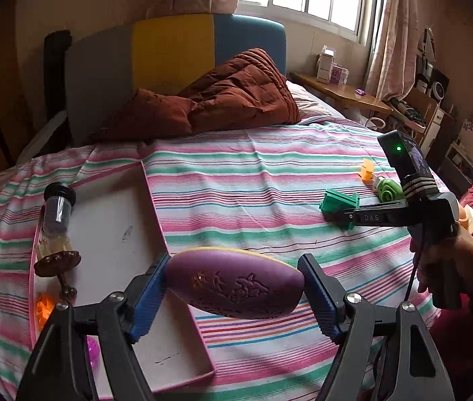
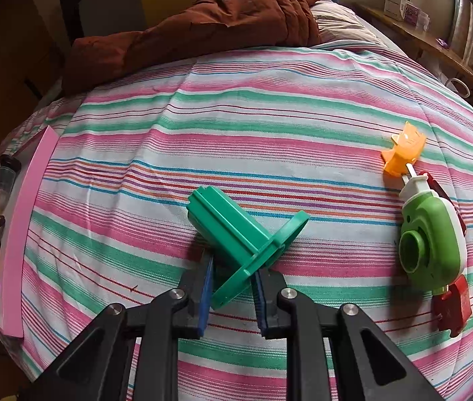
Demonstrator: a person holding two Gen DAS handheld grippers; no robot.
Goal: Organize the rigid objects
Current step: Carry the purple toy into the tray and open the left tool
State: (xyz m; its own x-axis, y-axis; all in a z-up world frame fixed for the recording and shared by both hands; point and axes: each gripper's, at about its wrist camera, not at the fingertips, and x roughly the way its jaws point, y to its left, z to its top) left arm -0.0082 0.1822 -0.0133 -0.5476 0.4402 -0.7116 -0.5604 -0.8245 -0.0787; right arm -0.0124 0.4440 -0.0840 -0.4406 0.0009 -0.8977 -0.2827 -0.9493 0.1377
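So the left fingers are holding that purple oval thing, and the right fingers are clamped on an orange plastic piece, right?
Not quite. The right gripper is clamped on the green plastic piece, not an orange one, as the right wrist view shows. The orange clip lies untouched farther off on the striped bedsheet. The left gripper does hold the purple oval object.

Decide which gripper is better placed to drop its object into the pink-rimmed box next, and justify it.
Left. The left gripper holds the purple oval piece right over the box edge; the right gripper grips the green part farther away.
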